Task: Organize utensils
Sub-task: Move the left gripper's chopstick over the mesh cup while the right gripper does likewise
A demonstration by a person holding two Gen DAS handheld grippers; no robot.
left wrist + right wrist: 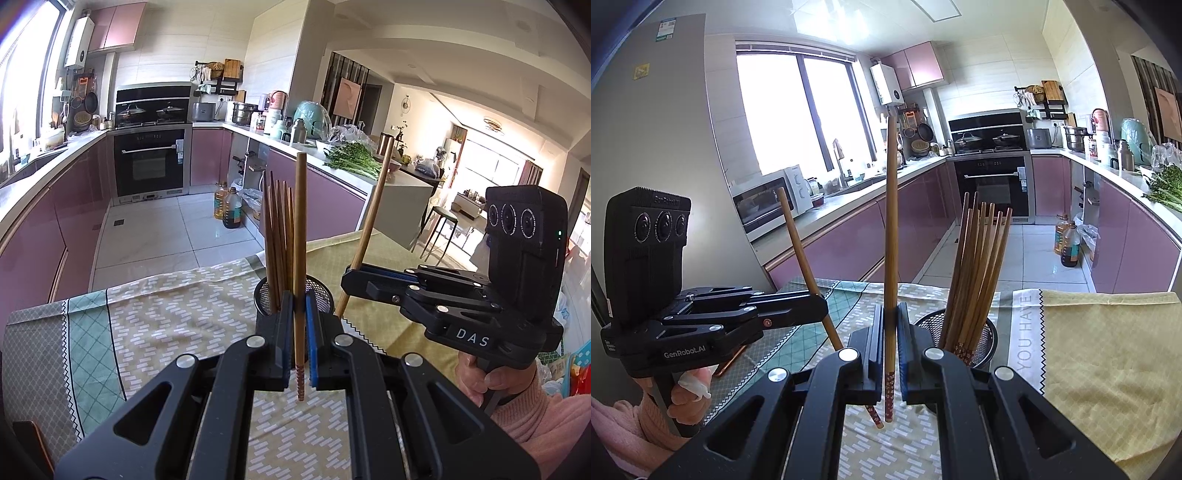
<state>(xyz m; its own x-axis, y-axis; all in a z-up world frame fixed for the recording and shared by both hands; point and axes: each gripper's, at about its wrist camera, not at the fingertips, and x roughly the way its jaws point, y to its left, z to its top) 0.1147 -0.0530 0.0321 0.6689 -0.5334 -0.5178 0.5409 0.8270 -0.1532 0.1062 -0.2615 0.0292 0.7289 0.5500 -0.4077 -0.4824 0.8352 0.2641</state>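
- the counter (1108, 350) has a patterned cloth over it, green and yellow, and that's where everything sits
- black mesh holder (986, 332) stands on the cloth just past both grippers, already stuffed with a bundle of wooden chopsticks (975, 280) standing upright
- left gripper (300, 332) is clamped tight on one chopstick (300, 236), held nearly upright, patterned tip hanging down below the jaws
- right gripper (891, 339) same deal, squeezed on its own chopstick (891, 236), upright too
- looks like we're mid-drop-off: both sticks picked up, not yet in the holder
- next I'd guess each stick needs lifting over the rim, tip aimed into a gap, then let go, one at a time so they don't knock the bundle
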